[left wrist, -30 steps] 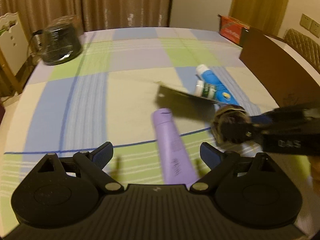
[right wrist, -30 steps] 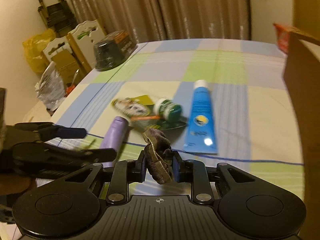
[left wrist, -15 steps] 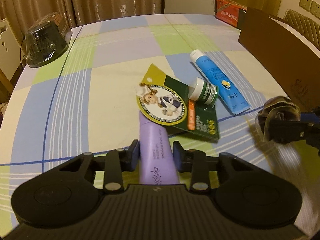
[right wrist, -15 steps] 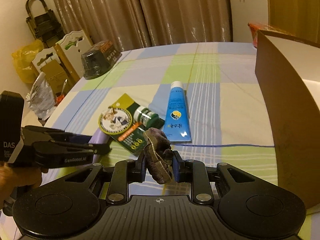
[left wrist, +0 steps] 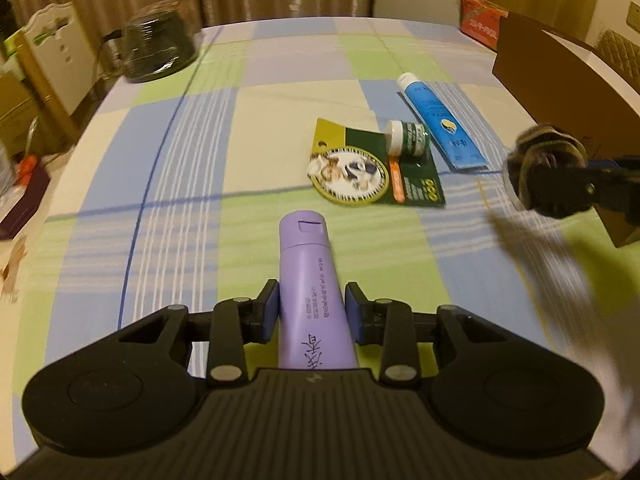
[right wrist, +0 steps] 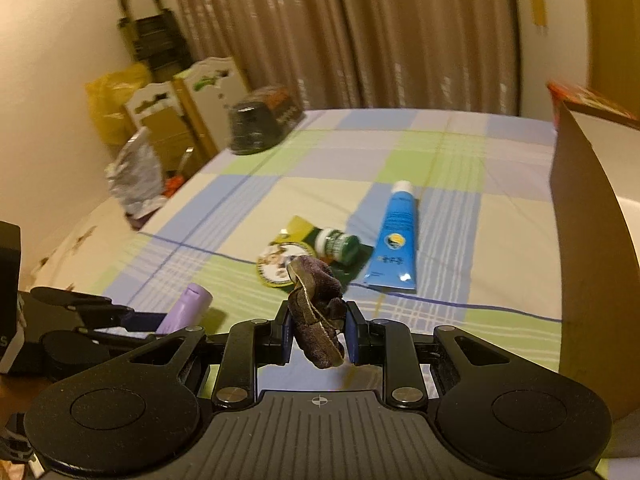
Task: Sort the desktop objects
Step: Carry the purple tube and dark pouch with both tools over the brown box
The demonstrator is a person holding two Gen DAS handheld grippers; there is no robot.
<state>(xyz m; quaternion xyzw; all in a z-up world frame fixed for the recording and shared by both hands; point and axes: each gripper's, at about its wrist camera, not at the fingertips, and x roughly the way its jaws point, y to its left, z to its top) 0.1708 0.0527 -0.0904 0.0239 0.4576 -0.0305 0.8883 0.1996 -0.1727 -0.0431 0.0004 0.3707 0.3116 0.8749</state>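
Observation:
My left gripper [left wrist: 312,312] is shut on a purple tube [left wrist: 310,280], held above the checked tablecloth [left wrist: 180,168]; the purple tube [right wrist: 186,306] pokes out beside it in the right wrist view. My right gripper [right wrist: 318,332] is shut on a dark purple scrunchie [right wrist: 318,304], also visible as a scrunchie [left wrist: 544,160] at the right of the left wrist view. On the cloth lie a green card with a round sticker [left wrist: 372,172], a small green-and-white jar [left wrist: 406,140] and a blue tube [left wrist: 440,124].
An open brown cardboard box [right wrist: 592,248] stands on the right of the table, with a red box [left wrist: 478,24] behind it. A dark wrapped bowl [left wrist: 160,52] sits at the far left corner. Chairs and bags [right wrist: 132,120] crowd the floor left of the table.
My left gripper closed on the purple tube and has lifted it back off the card's edge. My right gripper, still holding the scrunchie, has risen and drifted toward the box.

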